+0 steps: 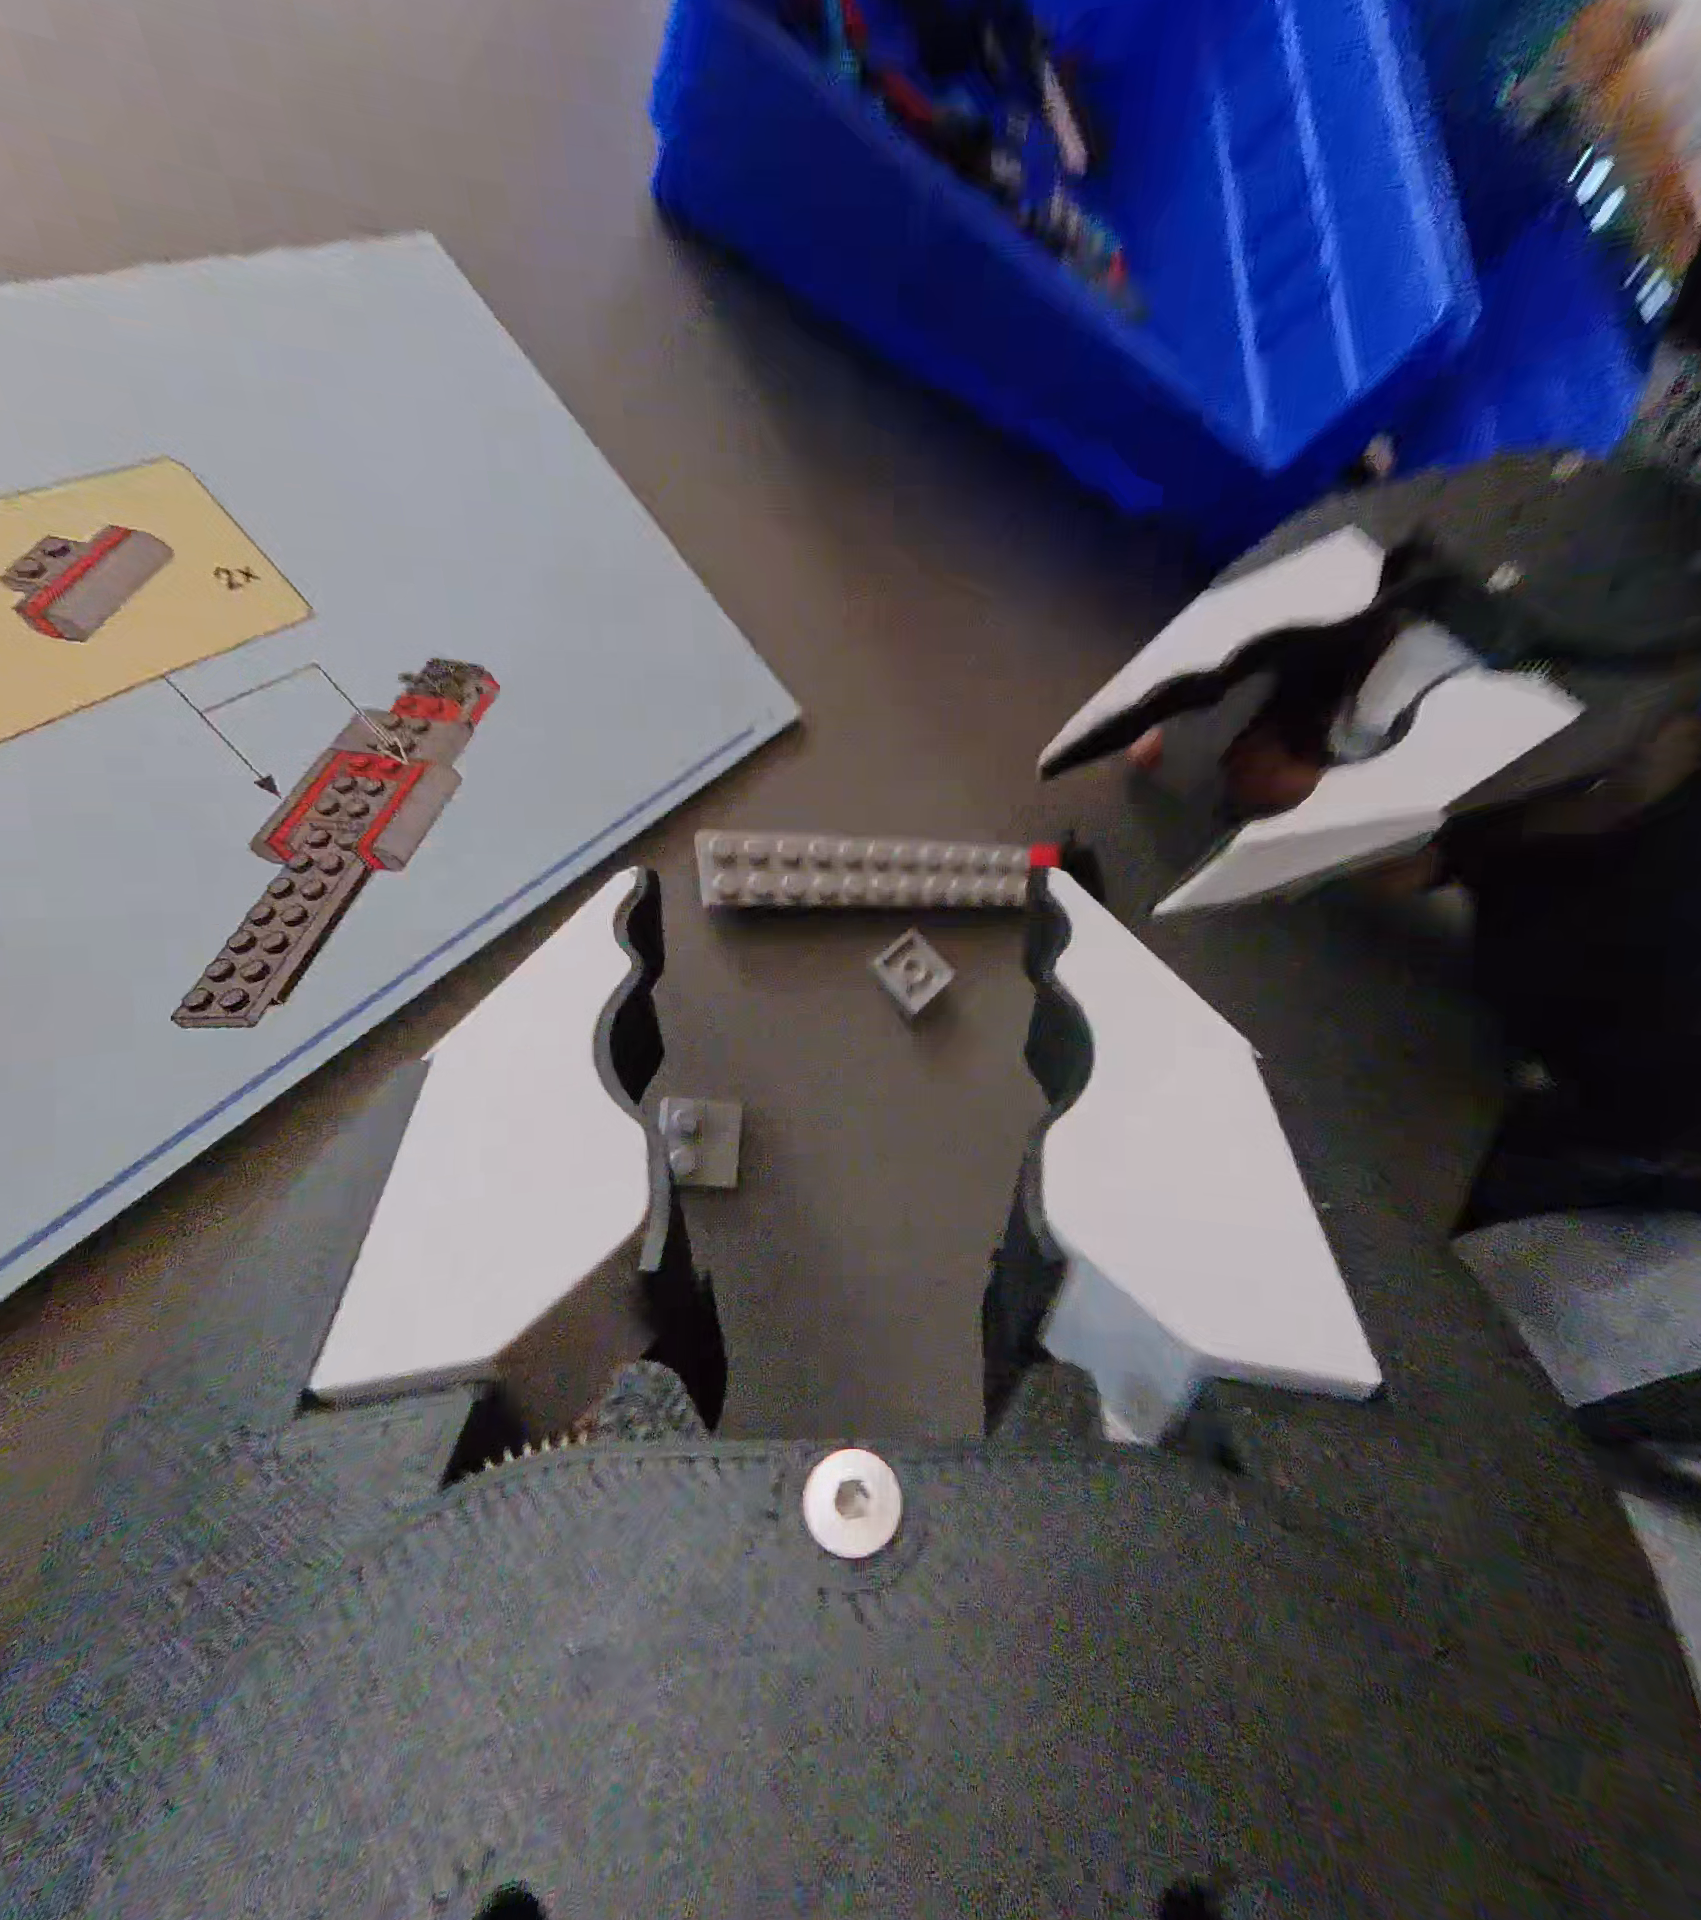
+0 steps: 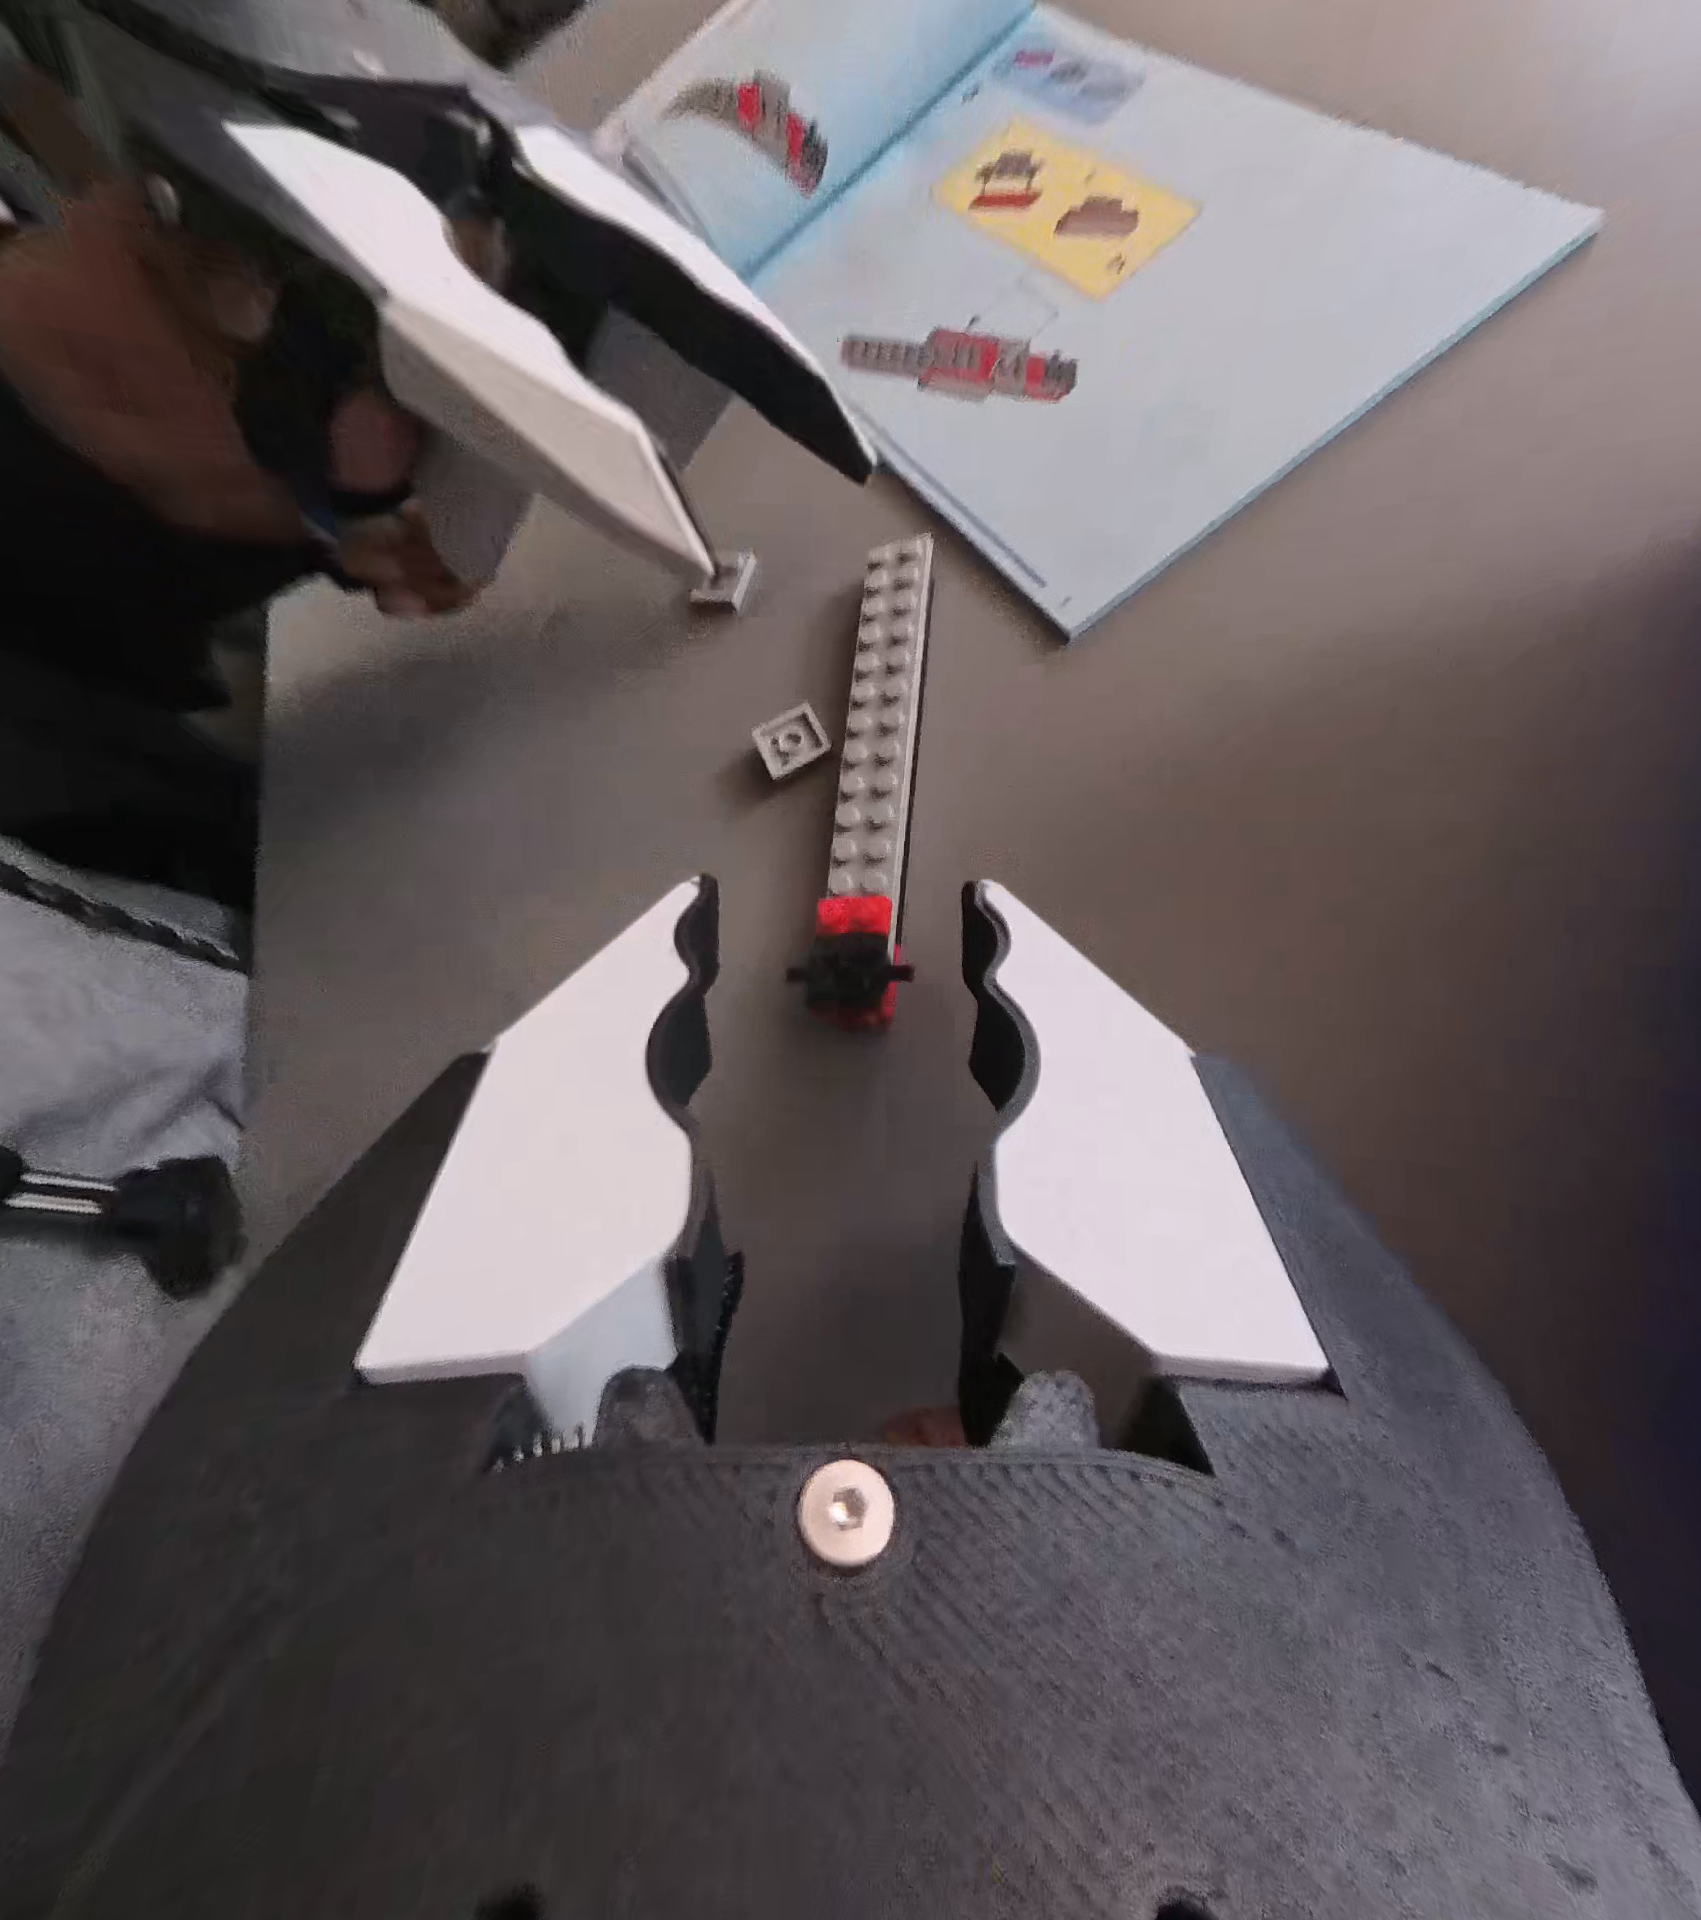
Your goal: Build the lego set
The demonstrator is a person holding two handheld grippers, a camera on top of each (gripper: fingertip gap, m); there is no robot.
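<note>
Two grippers gape empty; our right gripper (image 2: 841, 914) faces the long grey plate (image 2: 877, 727) end-on, nearer than our left gripper (image 1: 841, 904), which meets it broadside.

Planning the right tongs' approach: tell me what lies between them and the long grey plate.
In the right wrist view, only the red and black pieces on the long grey plate's near end lie ahead of the open right tongs; otherwise bare table.

Blue bin (image 1: 1085, 260) contents blurred; booklet (image 1: 202, 675) cut off at left.
</note>
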